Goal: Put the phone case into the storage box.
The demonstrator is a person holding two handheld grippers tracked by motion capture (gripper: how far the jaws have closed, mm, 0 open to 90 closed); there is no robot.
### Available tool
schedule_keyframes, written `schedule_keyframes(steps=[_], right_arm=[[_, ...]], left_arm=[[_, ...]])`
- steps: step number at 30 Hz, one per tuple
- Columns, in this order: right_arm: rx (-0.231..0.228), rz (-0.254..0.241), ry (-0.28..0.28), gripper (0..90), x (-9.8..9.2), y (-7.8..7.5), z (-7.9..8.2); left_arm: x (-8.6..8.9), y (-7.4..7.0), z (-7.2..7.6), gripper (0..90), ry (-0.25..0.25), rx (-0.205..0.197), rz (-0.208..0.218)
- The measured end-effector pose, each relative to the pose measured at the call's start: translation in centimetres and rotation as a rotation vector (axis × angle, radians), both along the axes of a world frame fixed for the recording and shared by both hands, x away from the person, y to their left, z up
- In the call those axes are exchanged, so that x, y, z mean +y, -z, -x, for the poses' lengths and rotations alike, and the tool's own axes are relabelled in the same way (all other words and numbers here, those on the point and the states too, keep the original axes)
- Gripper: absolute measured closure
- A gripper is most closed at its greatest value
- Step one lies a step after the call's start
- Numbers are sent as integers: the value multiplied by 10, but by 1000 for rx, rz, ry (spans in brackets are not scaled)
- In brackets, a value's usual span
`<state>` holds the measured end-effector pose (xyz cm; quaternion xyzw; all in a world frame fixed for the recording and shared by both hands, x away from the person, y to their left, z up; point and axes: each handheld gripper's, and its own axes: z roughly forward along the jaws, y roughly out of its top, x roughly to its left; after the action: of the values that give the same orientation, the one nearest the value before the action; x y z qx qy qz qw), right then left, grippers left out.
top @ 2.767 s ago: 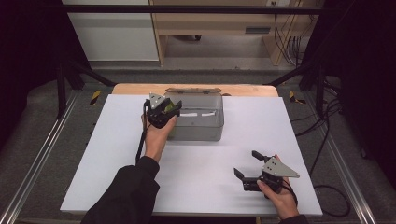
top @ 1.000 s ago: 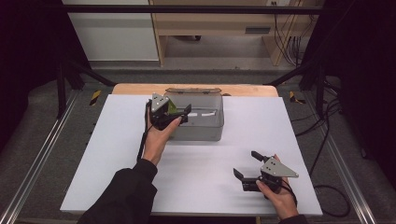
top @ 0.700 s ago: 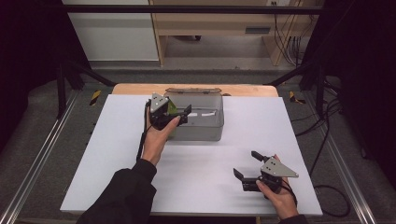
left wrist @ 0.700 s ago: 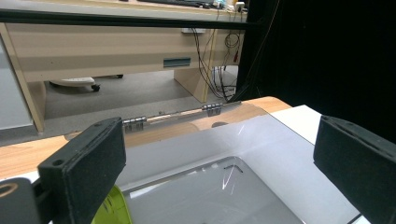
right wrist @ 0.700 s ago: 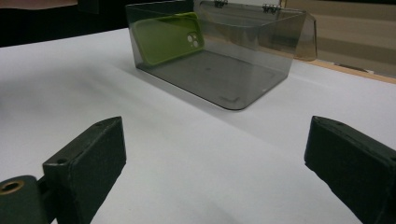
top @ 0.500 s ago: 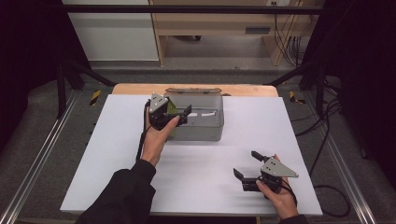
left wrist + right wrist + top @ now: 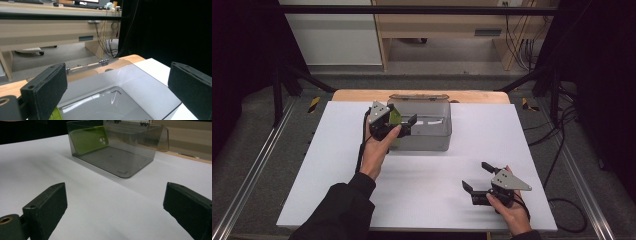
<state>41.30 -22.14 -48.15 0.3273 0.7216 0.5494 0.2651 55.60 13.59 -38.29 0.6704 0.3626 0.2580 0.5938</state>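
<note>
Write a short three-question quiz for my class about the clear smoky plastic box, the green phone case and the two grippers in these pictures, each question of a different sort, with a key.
1. True or false: the yellow-green phone case leans inside the clear smoky plastic box.
2. Which gripper is over the box? A) the left gripper B) the right gripper
3. Fill in: the box's hinged lid is ____.

Key:
1. True; it stands tilted against one end wall.
2. A; its open jaws hover above the box, while the right gripper rests open, low over the white table sheet, well apart from the box.
3. Open, folded back behind the box.
</note>
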Motion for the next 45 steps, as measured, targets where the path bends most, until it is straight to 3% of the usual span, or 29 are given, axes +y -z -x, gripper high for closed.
schedule_keyframes(steps=[12, 37, 45], right_arm=[[3, -3, 4, 51, 0, 0, 0], [7, 1, 6, 51, 0, 1, 1], [8, 5, 2, 51, 1, 1, 0]], left_arm=[[6, -3, 7, 21, 32, -6, 16], [29, -7, 12, 21, 35, -25, 63], [41, -15, 14, 21, 31, -33, 103]])
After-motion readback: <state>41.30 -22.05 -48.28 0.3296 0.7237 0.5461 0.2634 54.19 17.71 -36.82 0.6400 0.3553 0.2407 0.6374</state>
